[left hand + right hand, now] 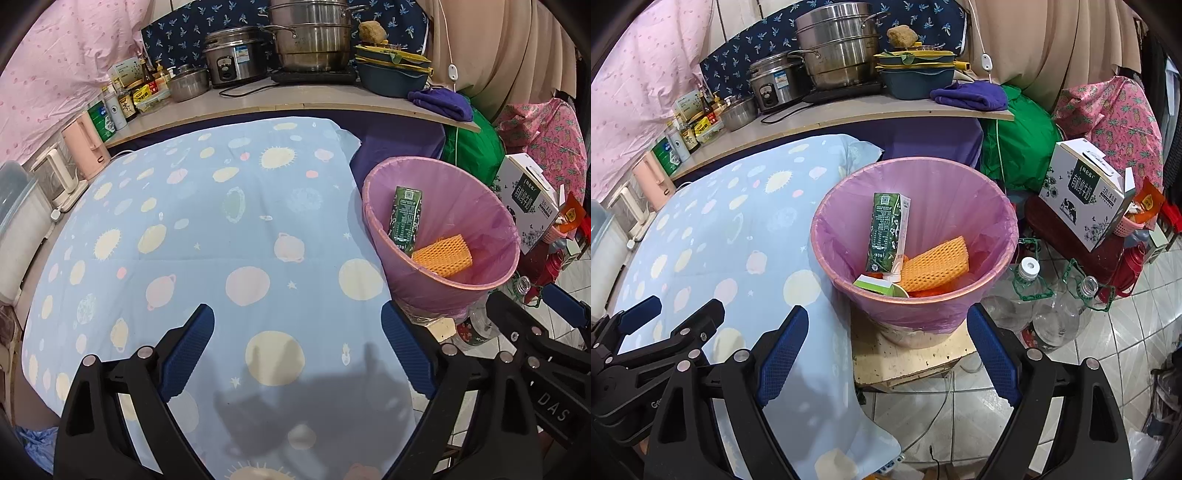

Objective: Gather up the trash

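A bin lined with a pink bag [476, 206] [960, 192] stands beside the table's right edge on a wooden stool [912, 358]. Inside lie a dark green milk carton [405, 218] [886, 232], an orange foam net [442, 255] [934, 264] and a light green carton with a paper cup [882, 286]. My left gripper [298, 343] is open and empty, low over the blue planet-print tablecloth [207, 236]. My right gripper [888, 343] is open and empty, just in front of the bin, above the stool. The left gripper also shows at the left of the right wrist view [665, 314].
A counter [258, 99] behind the table holds pots, a rice cooker, bottles and a purple cloth. Clear plastic bottles [1030, 295] stand on the tiled floor right of the bin. A milk box [1086, 192] sits on a red stool. Kettles [74, 158] stand at the table's left.
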Demonstrator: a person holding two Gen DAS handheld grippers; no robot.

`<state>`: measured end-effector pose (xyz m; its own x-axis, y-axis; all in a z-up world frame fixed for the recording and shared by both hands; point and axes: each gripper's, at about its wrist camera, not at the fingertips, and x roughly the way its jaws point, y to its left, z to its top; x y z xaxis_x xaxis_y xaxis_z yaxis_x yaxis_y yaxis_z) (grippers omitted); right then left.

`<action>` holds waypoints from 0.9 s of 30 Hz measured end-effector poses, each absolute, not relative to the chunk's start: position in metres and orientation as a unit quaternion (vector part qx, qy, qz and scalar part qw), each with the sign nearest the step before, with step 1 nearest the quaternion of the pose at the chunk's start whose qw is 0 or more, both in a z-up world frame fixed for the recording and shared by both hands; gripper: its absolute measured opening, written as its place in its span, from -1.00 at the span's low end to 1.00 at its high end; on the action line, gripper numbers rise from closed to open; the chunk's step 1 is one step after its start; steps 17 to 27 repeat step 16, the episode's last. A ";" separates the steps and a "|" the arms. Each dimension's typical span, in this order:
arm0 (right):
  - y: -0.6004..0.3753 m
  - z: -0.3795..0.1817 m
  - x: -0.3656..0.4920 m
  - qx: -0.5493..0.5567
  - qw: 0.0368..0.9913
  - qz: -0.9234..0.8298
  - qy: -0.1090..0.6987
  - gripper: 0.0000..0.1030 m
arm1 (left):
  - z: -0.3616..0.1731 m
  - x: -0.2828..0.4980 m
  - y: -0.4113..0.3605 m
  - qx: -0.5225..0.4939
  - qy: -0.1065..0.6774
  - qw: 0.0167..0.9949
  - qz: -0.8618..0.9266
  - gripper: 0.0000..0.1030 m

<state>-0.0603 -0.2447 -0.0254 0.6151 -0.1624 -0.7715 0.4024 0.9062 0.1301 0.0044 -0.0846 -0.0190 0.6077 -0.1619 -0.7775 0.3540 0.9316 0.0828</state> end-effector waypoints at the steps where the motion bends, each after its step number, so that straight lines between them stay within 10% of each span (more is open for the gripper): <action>1: -0.245 -0.025 -0.060 0.147 0.886 -0.159 0.409 0.63 | -0.019 0.004 -0.085 0.115 0.418 0.889 -0.147 0.67; 27: -0.246 -0.028 -0.060 0.150 0.884 -0.160 0.414 0.63 | -0.021 0.006 -0.086 0.116 0.423 0.886 -0.150 0.65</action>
